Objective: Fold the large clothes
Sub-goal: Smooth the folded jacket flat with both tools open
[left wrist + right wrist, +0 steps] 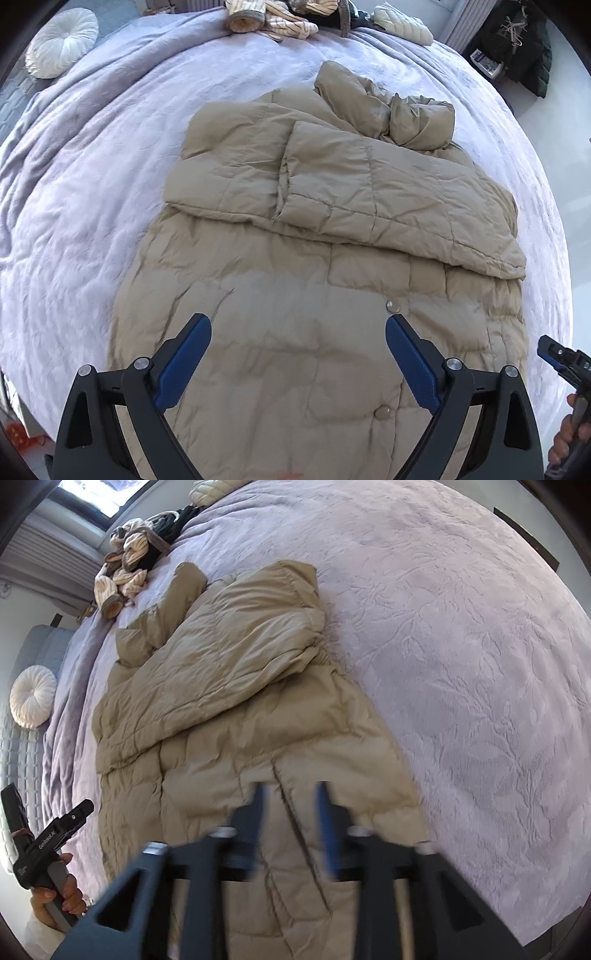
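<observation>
A tan quilted down coat (317, 258) lies spread on a lilac bed cover (92, 206), both sleeves folded across its chest and the hood bunched at the far end. In the left wrist view my left gripper (298, 326) hangs over the coat's lower front with its blue pads wide apart and nothing between them. My right gripper (291, 797) is blurred above the coat (236, 709) near its front placket, jaws apart, holding nothing. Each gripper shows at the edge of the other view, held by a hand: the right gripper (554, 354) and the left gripper (55, 834).
A pile of striped and dark clothes (284, 18) lies at the far edge of the bed, with a cream quilted piece (402, 22) beside it. A round white cushion (62, 40) rests at the far left. A dark jacket (524, 48) hangs past the bed.
</observation>
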The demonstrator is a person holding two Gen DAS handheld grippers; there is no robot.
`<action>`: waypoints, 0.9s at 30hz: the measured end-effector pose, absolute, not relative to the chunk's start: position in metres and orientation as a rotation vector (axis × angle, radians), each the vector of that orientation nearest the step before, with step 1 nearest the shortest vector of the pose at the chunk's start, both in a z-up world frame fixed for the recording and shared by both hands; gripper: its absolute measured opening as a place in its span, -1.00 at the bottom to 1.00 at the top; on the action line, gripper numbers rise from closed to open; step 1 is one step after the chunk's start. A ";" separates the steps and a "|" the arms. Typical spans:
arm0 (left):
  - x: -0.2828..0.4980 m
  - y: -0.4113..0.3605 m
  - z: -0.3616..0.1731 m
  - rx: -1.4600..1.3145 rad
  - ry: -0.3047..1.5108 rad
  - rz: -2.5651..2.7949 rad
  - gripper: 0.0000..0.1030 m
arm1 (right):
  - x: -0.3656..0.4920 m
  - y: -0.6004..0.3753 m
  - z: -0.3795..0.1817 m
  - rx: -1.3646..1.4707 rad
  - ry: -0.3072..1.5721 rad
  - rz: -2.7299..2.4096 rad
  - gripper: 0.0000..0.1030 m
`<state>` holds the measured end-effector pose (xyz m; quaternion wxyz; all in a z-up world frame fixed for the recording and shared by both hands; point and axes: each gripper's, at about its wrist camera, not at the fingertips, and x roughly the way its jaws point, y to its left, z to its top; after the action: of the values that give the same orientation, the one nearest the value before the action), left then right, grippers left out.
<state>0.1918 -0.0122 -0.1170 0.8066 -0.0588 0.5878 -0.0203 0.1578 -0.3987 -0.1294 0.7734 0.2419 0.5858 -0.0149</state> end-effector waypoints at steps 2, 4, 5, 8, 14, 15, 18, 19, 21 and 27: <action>0.184 -0.010 -0.113 -0.126 1.254 -0.024 1.00 | 0.153 -0.395 -0.126 0.525 1.269 -0.018 0.04; 0.178 -0.006 -0.109 -0.142 1.255 -0.010 0.99 | 0.149 -0.392 -0.123 0.526 1.277 -0.003 0.24; 0.173 -0.004 -0.107 -0.154 1.262 -0.004 0.99 | 0.147 -0.390 -0.122 0.528 1.277 0.002 0.45; 0.161 0.000 -0.104 -0.160 1.274 0.007 0.99 | 0.138 -0.384 -0.118 0.540 1.278 0.021 0.60; 0.143 0.011 -0.103 -0.127 1.293 0.016 0.99 | 0.123 -0.374 -0.115 0.572 1.267 0.025 0.64; 0.141 0.013 -0.103 -0.127 1.294 0.015 0.99 | 0.119 -0.371 -0.115 0.574 1.262 0.021 0.71; 0.133 0.021 -0.106 -0.125 1.299 0.009 0.99 | 0.110 -0.363 -0.114 0.581 1.246 0.021 0.99; 0.129 0.024 -0.108 -0.124 1.303 0.005 0.99 | 0.107 -0.360 -0.114 0.583 1.242 0.023 0.99; 0.120 0.031 -0.111 -0.118 1.309 -0.009 0.99 | 0.101 -0.351 -0.114 0.599 1.253 0.033 0.99; 0.093 0.052 -0.121 -0.090 1.332 -0.027 0.99 | 0.073 -0.329 -0.120 0.648 1.281 0.012 0.99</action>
<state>0.0926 0.0515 -0.1208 0.7853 -0.0415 0.6176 -0.0126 0.0729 -0.3293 -0.1205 0.7532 0.2968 0.5869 0.0054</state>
